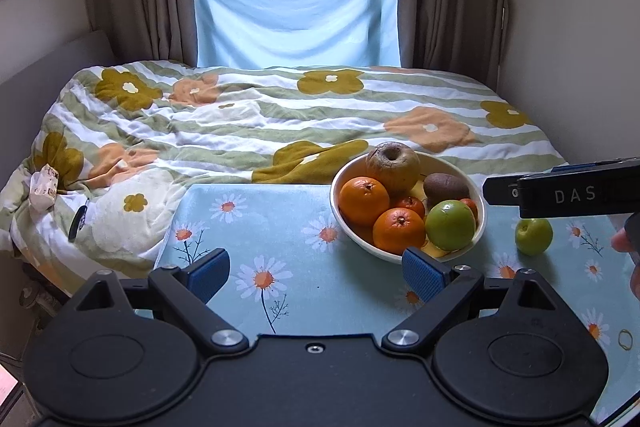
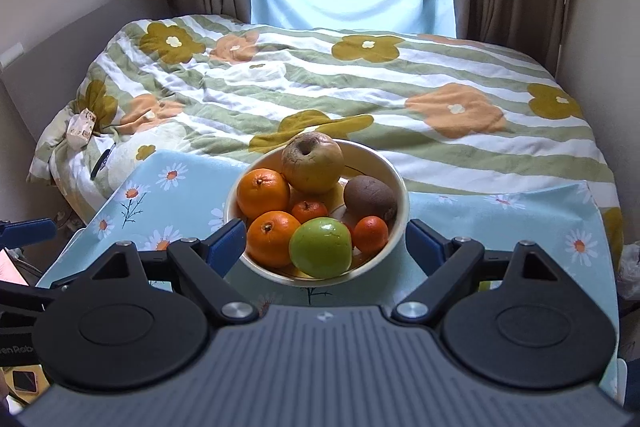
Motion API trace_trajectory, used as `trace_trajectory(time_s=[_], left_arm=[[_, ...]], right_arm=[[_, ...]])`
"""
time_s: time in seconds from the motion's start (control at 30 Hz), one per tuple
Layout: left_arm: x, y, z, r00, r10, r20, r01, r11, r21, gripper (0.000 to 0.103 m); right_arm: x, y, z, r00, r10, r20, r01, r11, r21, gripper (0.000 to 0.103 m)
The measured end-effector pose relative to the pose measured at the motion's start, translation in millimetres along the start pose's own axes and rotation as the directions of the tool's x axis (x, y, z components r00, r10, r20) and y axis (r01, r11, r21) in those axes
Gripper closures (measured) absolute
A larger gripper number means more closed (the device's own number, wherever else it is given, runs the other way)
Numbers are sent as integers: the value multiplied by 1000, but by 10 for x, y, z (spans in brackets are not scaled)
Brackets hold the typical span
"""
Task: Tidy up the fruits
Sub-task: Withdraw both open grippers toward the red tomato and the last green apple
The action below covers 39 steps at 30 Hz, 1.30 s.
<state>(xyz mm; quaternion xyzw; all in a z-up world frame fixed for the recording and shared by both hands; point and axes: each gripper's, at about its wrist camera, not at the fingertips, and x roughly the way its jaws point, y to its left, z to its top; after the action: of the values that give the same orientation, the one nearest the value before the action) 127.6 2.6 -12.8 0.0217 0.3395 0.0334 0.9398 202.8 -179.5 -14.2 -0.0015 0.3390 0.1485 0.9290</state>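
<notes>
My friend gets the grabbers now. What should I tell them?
Left gripper: jaws open, holding nothing.
Right gripper: jaws open, holding nothing, facing the bowl.
In the bowl: two big oranges, two small ones, a green apple, a kiwi and a wrinkled yellow apple.
Left: one loose green apple on the daisy cloth, right of the bowl. It likely goes in next.

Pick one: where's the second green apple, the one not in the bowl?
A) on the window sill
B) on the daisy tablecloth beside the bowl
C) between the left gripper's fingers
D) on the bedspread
B: in the left wrist view the loose green apple sits on the daisy tablecloth, apart from the bowl that holds the other fruit.
</notes>
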Motion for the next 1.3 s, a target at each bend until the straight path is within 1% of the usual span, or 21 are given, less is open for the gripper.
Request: trace_trajectory(time_s=[0.23,0.37,0.53,0.7,0.77,0.9,1.1,1.23,1.3], left_arm=[[-230,-43,-68,998,-54,27,53,998,40,8],[-306,-104,-87,994,-103,31,102,993,57,7],[-362,-253,-123,989,-148,25,145,985,94,3],[-344,-481,-164,985,-171,13,168,978,121,1],[-321,-594,-183,984,-176,1,174,976,133,1],[-263,-783,-215,980,-198,-28,200,973,118,1],[-46,-1136,-243,977,-198,-78,206,972,109,3],[164,-1387,-259,973,-200,-114,212,971,107,8],[290,-1498,-263,969,-205,-138,220,970,100,14]], right_arm=[[-440,27,-159,998,-59,28,58,998,38,1],[-647,6,-266,994,-103,38,101,993,57,1],[-813,-163,-365,987,-155,39,151,985,87,0],[-862,-433,-427,977,-206,45,204,978,48,0],[-840,-579,-426,981,-191,26,190,981,26,0],[-777,-883,-401,993,-118,-2,118,993,18,0],[-541,-1211,-354,997,-72,-35,70,996,-51,0],[-302,-1383,-326,997,-30,-65,26,997,-75,0],[-186,-1462,-326,997,-13,-80,6,996,-84,0]])
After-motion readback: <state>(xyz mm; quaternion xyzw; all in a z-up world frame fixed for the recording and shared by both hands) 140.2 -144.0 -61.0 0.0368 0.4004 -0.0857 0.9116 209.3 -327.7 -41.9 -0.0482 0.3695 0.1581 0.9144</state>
